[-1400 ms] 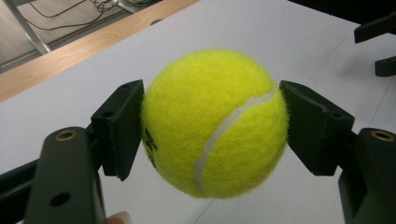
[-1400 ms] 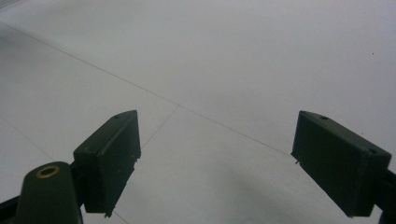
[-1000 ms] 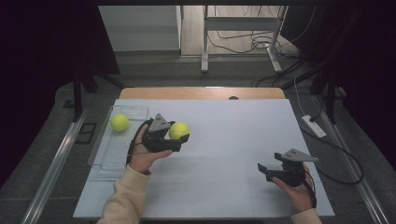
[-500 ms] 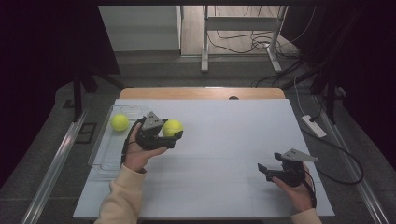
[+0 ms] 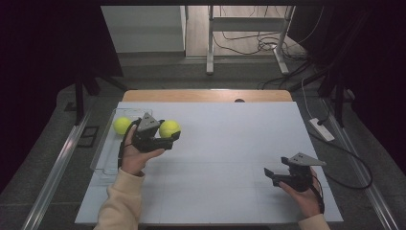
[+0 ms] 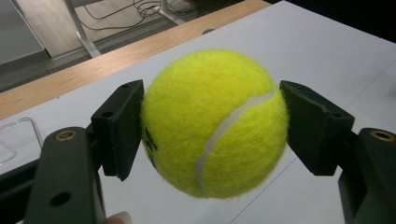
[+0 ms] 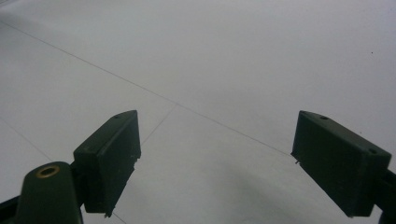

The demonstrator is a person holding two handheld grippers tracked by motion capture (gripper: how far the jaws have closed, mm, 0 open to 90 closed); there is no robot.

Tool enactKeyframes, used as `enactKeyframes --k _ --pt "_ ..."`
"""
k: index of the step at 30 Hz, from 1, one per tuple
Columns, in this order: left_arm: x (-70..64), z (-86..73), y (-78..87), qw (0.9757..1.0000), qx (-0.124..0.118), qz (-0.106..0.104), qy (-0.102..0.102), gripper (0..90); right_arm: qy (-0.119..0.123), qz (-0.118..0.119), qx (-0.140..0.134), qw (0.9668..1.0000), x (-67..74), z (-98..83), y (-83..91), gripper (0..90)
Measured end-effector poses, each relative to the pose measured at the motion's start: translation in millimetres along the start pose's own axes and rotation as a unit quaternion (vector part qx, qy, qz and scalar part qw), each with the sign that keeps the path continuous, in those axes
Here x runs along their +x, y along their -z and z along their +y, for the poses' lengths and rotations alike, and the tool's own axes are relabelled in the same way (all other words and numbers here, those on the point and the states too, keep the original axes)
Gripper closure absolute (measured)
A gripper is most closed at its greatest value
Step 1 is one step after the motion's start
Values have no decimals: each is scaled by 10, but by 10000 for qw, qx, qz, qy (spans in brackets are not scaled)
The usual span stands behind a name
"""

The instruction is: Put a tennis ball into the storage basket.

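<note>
The left tongs [image 5: 168, 137] clamp 1 tennis ball [image 6: 214, 123] above the tabletop [image 5: 230, 158] just beside the clear tray [image 5: 106, 143], likely to join the second ball [image 5: 121, 125] there, while the right tongs [image 7: 215, 163] rest wide and empty.

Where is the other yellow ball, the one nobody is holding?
In the high view, the loose tennis ball sits in the clear tray at the table's left edge.

Two tennis balls [image 5: 169, 128] [image 5: 121, 125], one clear tray [image 5: 103, 155], two hand-held grippers [image 5: 168, 139] [image 5: 269, 174]

Yellow-green tennis ball [image 6: 214, 123] with white seam; black jaws; white table [image 5: 230, 158].
</note>
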State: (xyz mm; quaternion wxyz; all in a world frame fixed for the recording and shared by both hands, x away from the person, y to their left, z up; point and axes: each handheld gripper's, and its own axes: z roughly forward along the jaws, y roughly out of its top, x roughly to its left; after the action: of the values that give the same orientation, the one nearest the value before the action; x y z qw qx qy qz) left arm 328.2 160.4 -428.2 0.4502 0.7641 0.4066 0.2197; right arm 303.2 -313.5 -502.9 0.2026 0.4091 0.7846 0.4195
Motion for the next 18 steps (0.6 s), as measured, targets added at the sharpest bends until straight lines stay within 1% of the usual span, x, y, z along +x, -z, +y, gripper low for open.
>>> enactKeyframes --k 8,10,16,18 --pt "35 -5 40 10000 -18 62 41 273 -15 -21 -12 10000 -5 0 7 155" --pt "42 -13 47 9999 -18 70 80 273 -22 -21 -25 10000 -8 -2 10 155" --pt "56 -27 69 9999 13 98 67 273 -19 -16 -36 10000 -4 0 12 155" --pt "75 -34 81 9999 2 110 118 273 -16 -6 -49 10000 -4 1 10 155"
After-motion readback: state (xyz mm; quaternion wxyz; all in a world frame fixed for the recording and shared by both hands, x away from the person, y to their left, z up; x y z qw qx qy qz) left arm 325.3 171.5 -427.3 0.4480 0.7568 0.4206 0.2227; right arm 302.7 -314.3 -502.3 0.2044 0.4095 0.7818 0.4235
